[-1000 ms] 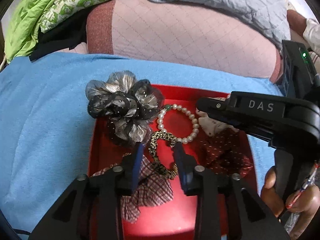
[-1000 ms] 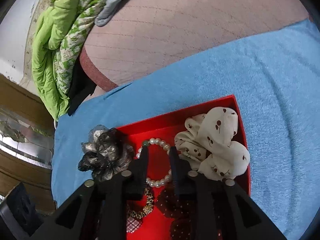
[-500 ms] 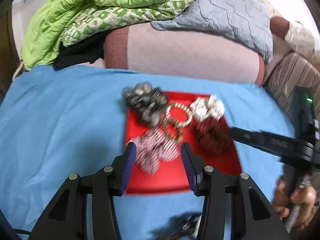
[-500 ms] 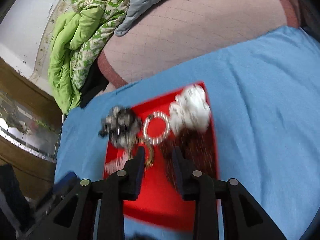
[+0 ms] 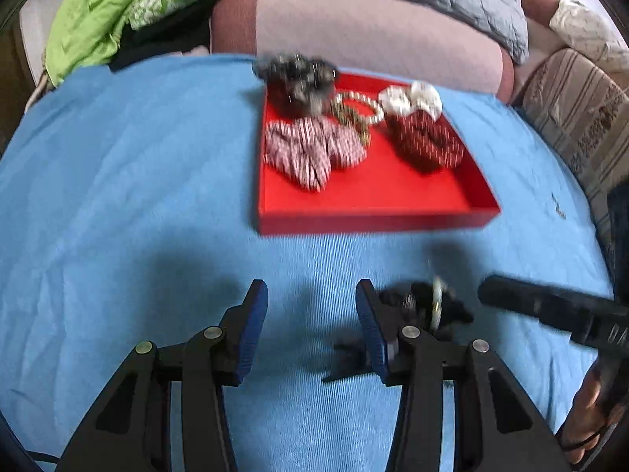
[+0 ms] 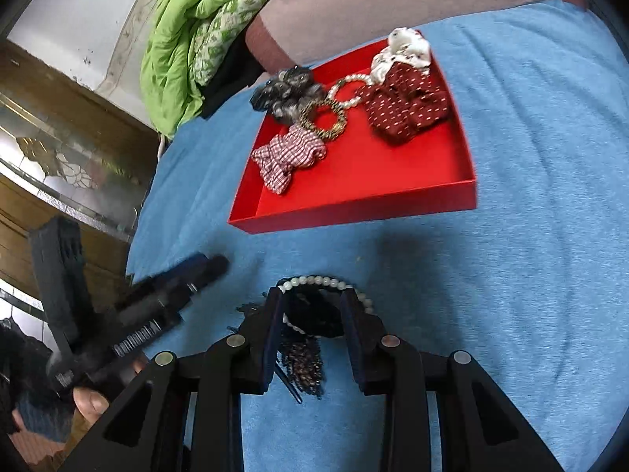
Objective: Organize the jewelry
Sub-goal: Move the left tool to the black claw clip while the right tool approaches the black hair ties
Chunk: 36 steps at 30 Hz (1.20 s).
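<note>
Blue bedding (image 5: 137, 181) is spread over a bed, with folded green quilts (image 6: 184, 43) and a pinkish bolster (image 5: 373, 35) stacked along its far edge. Toward that far edge a red tray (image 6: 354, 204) is seen, already holding a grey scrunchie (image 6: 287, 90), a red-and-white checked scrunchie (image 6: 287, 155), a dark red dotted scrunchie (image 6: 405, 104), a cream spotted scrunchie (image 6: 405, 45), a leopard-print hair tie (image 6: 324, 118) and a pearl bracelet (image 6: 350, 86).

Near the near edge of the bed a last cluster is left outside the tray: a pale bead bracelet (image 6: 326, 283) lying over a dark beaded piece (image 6: 302, 362). The right tongs (image 6: 312, 318) are held open over this cluster, with the bracelet's arc showing past the tips and the dark piece between the blades; no pinch can be made out. The left tongs (image 5: 312, 314) are also open and empty, poised over bare bedding just beside the cluster (image 5: 428, 306), which is blurred in that view.

The step in hand is judged to be the pickup of the remaining pieces. For the next move, the right tongs would need to be lowered and closed on one strand only, so that the bracelet is lifted clear of the dark piece instead of dragging it along. A free patch of tray floor by its near wall is available for setting it down.
</note>
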Each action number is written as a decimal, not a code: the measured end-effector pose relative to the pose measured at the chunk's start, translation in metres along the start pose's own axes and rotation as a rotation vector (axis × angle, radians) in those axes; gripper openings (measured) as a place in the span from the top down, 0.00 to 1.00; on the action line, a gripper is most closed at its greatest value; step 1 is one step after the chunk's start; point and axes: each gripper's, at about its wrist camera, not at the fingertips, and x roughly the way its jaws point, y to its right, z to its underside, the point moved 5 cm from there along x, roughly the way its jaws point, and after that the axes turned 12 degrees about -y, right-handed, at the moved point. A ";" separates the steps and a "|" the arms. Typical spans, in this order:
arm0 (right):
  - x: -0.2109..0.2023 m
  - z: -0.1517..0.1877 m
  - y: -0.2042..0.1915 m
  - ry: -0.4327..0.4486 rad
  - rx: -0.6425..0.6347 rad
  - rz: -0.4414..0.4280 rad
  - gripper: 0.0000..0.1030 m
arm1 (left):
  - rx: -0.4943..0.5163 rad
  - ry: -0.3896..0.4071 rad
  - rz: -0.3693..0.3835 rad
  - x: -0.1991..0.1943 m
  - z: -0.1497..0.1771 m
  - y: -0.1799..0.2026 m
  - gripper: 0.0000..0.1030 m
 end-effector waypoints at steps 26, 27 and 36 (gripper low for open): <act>-0.060 0.034 0.077 0.113 0.192 0.206 0.90 | 0.069 -0.021 0.066 -0.004 0.051 0.021 0.56; -0.065 0.037 0.083 0.126 0.218 0.206 0.90 | 0.075 -0.017 0.067 -0.005 0.052 0.022 0.56; -0.077 0.055 0.102 0.153 0.266 0.221 0.57 | 0.129 0.008 0.083 -0.009 0.060 0.028 0.56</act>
